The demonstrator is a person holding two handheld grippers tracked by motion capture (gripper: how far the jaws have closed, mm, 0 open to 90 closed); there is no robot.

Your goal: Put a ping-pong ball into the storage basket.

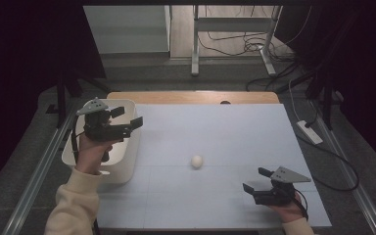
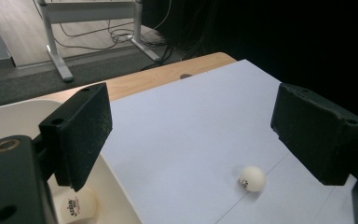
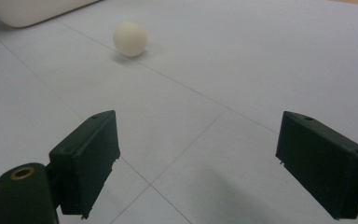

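A white ping-pong ball (image 1: 197, 161) lies alone on the pale blue mat (image 1: 225, 132); it also appears as the ball (image 2: 251, 178) and the ball (image 3: 130, 38). A second ball (image 2: 74, 205) with a printed mark rests inside the white bin (image 1: 126, 156) at the table's left. My left gripper (image 1: 127, 117) is held open above that bin's right rim, nothing between its jaws. My right gripper (image 1: 255, 180) is open low over the mat's near right corner, jaws facing the lone ball from a distance.
A wooden strip (image 1: 191, 97) borders the mat's far edge. Beyond the table stand a metal desk frame (image 1: 235, 34) and floor cables (image 1: 245, 46). A white power strip (image 1: 309, 132) lies on the floor to the right.
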